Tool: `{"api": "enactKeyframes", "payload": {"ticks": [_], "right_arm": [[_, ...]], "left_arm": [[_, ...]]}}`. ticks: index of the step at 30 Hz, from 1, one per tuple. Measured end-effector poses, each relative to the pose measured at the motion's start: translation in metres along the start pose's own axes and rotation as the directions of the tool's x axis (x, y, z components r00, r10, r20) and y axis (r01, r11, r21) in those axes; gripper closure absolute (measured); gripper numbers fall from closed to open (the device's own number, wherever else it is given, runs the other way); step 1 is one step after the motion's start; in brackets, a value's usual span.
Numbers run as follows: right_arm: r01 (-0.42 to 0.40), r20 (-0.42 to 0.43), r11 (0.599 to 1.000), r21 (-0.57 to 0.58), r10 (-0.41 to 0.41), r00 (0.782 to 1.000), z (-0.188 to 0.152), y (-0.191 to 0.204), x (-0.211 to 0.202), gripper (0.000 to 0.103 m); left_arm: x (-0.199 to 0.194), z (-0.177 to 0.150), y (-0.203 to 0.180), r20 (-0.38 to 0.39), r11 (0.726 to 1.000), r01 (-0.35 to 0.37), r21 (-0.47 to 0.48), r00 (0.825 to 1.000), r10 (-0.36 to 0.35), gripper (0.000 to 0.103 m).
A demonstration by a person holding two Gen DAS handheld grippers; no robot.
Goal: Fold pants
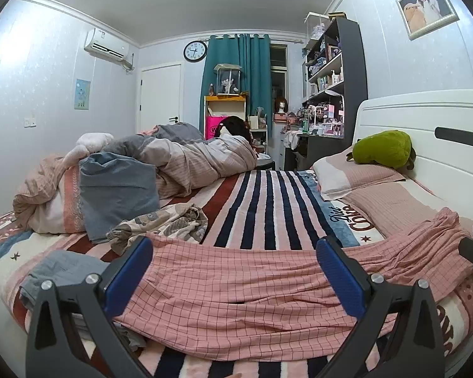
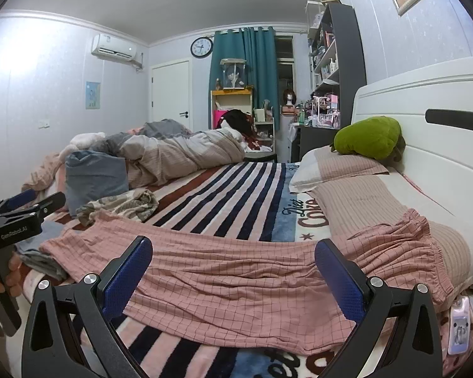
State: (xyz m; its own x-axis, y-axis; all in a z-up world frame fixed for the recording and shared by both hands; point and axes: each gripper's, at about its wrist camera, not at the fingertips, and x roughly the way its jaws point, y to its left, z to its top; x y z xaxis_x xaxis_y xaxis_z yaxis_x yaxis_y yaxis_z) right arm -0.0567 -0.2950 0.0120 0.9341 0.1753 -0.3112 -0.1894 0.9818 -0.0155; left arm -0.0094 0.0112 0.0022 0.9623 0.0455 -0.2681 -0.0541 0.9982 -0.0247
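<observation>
Pink checked pants (image 1: 236, 286) lie spread sideways across the striped blanket (image 1: 261, 201) on the bed, waistband to the right on a pillow (image 2: 425, 245), legs to the left. They also show in the right wrist view (image 2: 236, 271). My left gripper (image 1: 235, 271) is open, hovering just in front of the pants' middle, holding nothing. My right gripper (image 2: 233, 271) is open and empty, in front of the pants nearer the waistband. The left gripper (image 2: 25, 204) also shows at the left edge of the right wrist view.
A heap of duvet (image 1: 173, 157), a blue-grey cushion (image 1: 116, 189) and a patterned garment (image 1: 167, 223) lie at the back left. Pillows (image 1: 356, 173), a green plush (image 1: 384, 148) and the white headboard (image 1: 425, 126) are on the right. Grey clothes (image 1: 63, 267) lie at left.
</observation>
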Motion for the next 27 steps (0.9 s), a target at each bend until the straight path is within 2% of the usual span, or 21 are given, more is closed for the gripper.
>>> {"api": "enactKeyframes", "payload": {"ticks": [20, 27], "right_arm": [[-0.015, 0.002, 0.999, 0.043, 0.015, 1.000, -0.007, -0.019, 0.001, 0.000], [0.030, 0.020, 0.998, 0.052, -0.032, 0.999, -0.016, -0.026, -0.002, 0.000]], "left_arm": [[0.009, -0.001, -0.002, -0.034, 1.000, -0.001, 0.009, 0.999, 0.002, 0.001], [0.017, -0.006, -0.003, -0.071, 1.000, 0.007, 0.016, 0.997, -0.006, 0.001]]}}
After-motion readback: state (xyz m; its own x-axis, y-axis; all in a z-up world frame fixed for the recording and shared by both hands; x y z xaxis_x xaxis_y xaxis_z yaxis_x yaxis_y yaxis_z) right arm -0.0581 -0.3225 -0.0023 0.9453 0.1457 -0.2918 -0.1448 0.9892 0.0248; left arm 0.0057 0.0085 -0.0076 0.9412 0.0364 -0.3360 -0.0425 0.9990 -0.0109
